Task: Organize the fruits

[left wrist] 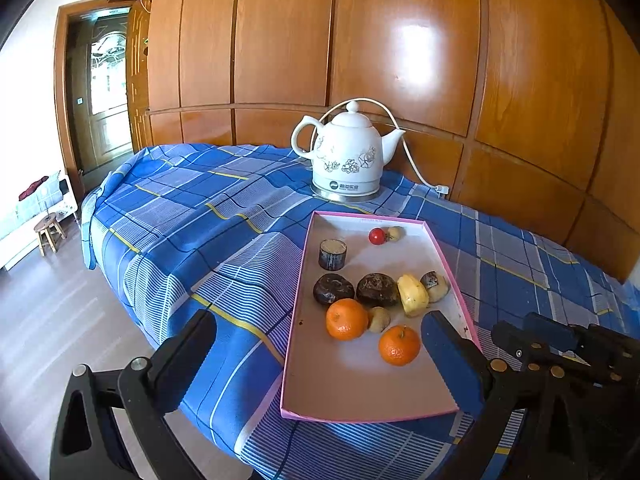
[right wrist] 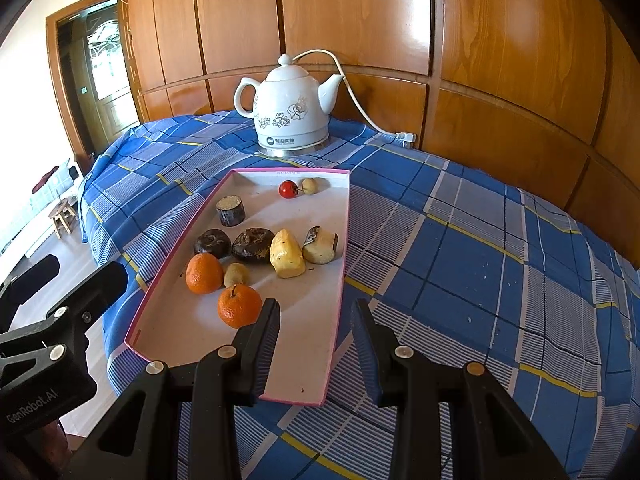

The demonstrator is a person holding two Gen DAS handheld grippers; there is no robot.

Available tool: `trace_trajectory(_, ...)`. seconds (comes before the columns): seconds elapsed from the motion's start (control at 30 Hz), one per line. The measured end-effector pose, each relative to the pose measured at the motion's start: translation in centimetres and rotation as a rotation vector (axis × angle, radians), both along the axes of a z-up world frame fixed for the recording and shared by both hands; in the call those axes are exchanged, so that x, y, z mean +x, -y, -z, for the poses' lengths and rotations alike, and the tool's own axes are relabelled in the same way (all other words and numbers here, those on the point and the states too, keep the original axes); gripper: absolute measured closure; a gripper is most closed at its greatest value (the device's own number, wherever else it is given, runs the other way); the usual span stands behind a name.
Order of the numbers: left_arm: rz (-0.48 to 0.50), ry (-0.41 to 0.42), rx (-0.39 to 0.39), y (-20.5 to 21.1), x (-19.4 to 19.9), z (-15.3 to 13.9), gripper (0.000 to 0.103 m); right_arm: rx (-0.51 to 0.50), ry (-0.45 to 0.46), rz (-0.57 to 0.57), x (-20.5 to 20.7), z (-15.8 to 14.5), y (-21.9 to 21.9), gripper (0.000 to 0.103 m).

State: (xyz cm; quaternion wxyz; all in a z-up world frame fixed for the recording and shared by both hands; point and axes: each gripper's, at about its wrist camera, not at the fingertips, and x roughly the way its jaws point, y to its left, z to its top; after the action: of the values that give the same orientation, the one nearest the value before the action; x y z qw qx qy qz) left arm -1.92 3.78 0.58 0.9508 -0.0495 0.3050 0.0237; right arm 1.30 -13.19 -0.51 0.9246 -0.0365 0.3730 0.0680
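Observation:
A pink-rimmed white tray (left wrist: 352,384) (right wrist: 300,344) lies on the blue checked cloth. It holds two oranges (left wrist: 346,319) (right wrist: 239,306), two dark brown fruits (left wrist: 377,289) (right wrist: 253,245), a yellow peeled piece (left wrist: 413,295) (right wrist: 287,254), a cut piece with dark skin (right wrist: 320,245), a dark cylinder (left wrist: 333,254) (right wrist: 231,211), a red cherry tomato (left wrist: 377,236) (right wrist: 288,189) and small beige fruits (right wrist: 236,274). My left gripper (left wrist: 320,316) hangs wide open above the tray's near end. The right gripper (right wrist: 316,306) hovers over the tray's near right corner, jaws slightly apart and empty.
A white ceramic kettle (left wrist: 346,156) (right wrist: 290,112) with its cord stands behind the tray, against the wooden panelled wall. The cloth-covered table (right wrist: 460,280) spreads out to the right. Floor, a small stool (left wrist: 49,232) and a doorway lie to the left.

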Motion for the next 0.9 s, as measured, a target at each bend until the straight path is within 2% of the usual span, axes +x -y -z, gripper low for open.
trace_trajectory(0.9, -0.003, 0.003, -0.002, -0.04, -0.01, -0.24, 0.0, -0.008, 0.002, -0.017, 0.0, -0.06, -0.42, 0.066)
